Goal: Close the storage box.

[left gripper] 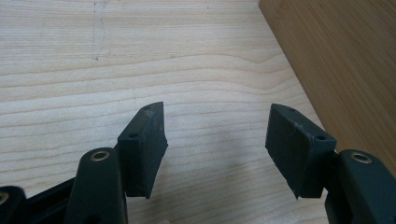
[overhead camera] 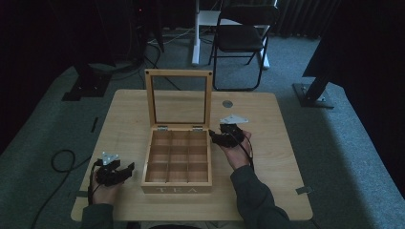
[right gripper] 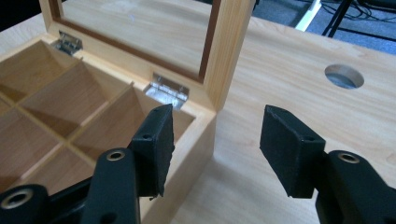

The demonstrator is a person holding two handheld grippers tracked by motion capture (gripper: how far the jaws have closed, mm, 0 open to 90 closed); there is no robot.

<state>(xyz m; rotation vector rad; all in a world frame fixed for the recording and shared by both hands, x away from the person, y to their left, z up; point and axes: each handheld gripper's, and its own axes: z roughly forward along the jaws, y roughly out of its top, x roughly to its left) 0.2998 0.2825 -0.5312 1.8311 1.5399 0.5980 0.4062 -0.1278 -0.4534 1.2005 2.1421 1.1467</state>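
dim high view, sharp close-ups

Pale, straight-grained wood on the table [overhead camera: 267, 157], a warmer honey tan on the tea box [overhead camera: 176, 188] with pale lettering across its front, silvery hinges [right gripper: 166, 93], matte black grippers [overhead camera: 116, 172], and a sleeve [overhead camera: 253, 195] that looks grey-green, dim light though.
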